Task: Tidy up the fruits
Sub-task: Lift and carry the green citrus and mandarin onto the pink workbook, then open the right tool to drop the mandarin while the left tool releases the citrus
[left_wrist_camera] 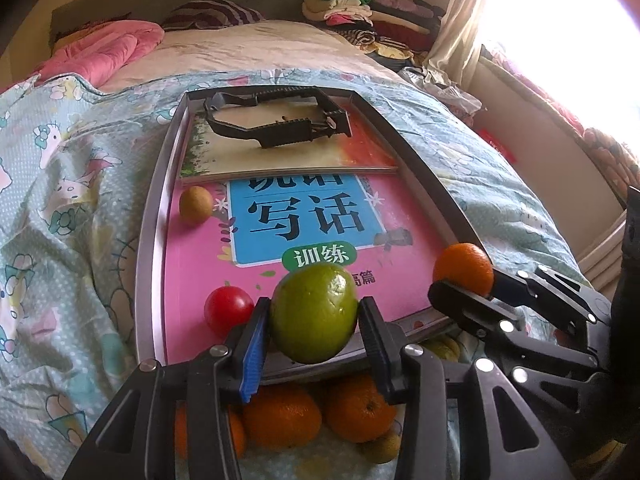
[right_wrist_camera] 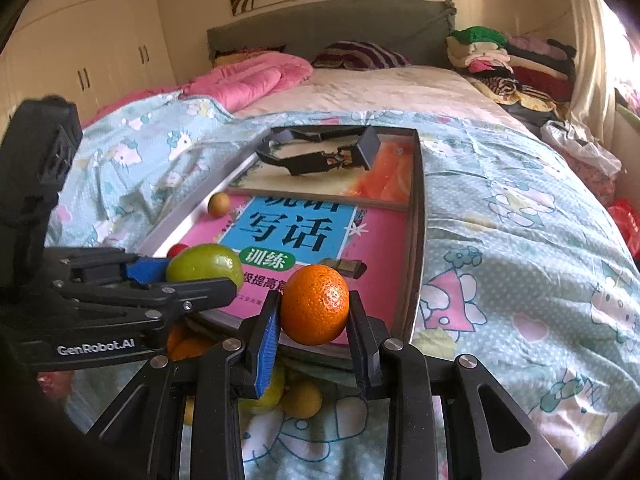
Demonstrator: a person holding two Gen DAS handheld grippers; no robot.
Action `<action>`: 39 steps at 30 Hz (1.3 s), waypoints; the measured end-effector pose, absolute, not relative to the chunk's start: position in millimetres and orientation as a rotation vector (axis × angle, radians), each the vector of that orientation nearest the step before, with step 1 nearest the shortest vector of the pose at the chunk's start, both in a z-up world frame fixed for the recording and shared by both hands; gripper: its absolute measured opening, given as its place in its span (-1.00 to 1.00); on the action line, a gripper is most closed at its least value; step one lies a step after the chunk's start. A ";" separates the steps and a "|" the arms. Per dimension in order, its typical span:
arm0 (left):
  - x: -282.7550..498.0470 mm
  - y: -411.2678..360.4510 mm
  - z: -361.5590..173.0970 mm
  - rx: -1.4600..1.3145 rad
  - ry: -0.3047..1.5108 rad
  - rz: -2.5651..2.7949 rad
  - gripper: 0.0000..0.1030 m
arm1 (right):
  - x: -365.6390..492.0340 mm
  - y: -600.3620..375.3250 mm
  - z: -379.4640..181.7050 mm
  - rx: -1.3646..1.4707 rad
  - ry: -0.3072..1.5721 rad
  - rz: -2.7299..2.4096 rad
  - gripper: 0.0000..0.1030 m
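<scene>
My left gripper [left_wrist_camera: 314, 316] is shut on a green fruit [left_wrist_camera: 314, 312], held above the near edge of a metal tray [left_wrist_camera: 150, 240]. My right gripper [right_wrist_camera: 314, 308] is shut on an orange [right_wrist_camera: 315, 304], also over the tray's near edge [right_wrist_camera: 416, 264]. Each gripper shows in the other view: the right one [left_wrist_camera: 464, 280] with the orange [left_wrist_camera: 464, 266], the left one [right_wrist_camera: 192, 276] with the green fruit [right_wrist_camera: 205, 266]. On the tray lie a red fruit [left_wrist_camera: 226, 310] near left and a small brown fruit [left_wrist_camera: 196, 205] far left. Several oranges [left_wrist_camera: 280, 416] and yellowish fruits [right_wrist_camera: 302, 400] lie on the bedspread below.
The tray lies on a bed with a patterned bedspread [left_wrist_camera: 68, 200] and holds a pink book [left_wrist_camera: 304, 248], a second book [left_wrist_camera: 280, 148] and a black plastic frame [left_wrist_camera: 276, 120]. Pink quilt [right_wrist_camera: 248, 80], folded clothes [right_wrist_camera: 508, 60] and a headboard lie beyond.
</scene>
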State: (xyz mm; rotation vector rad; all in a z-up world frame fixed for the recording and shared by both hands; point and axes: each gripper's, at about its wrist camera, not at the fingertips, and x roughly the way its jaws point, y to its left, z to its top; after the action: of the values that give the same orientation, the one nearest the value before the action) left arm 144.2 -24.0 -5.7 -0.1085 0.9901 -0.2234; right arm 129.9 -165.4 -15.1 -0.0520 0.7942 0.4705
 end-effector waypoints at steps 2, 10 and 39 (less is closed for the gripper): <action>144.5 -23.5 -5.9 -0.110 0.991 -0.225 -0.15 | 133.2 -162.8 -16.8 -0.063 0.804 0.473 -0.38; 144.0 -20.7 -5.4 -0.128 0.984 -0.220 -0.14 | 148.2 -154.8 -20.9 -0.102 0.850 0.461 -0.38; 140.8 -20.0 -7.5 -0.114 0.966 -0.184 -0.14 | 147.6 -154.4 -25.0 -0.088 0.811 0.476 -0.25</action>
State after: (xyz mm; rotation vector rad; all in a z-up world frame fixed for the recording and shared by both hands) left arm 140.8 -20.0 -7.5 -0.1145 0.9658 -0.1843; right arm 147.6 -154.5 -25.0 -0.0879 0.8112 0.4762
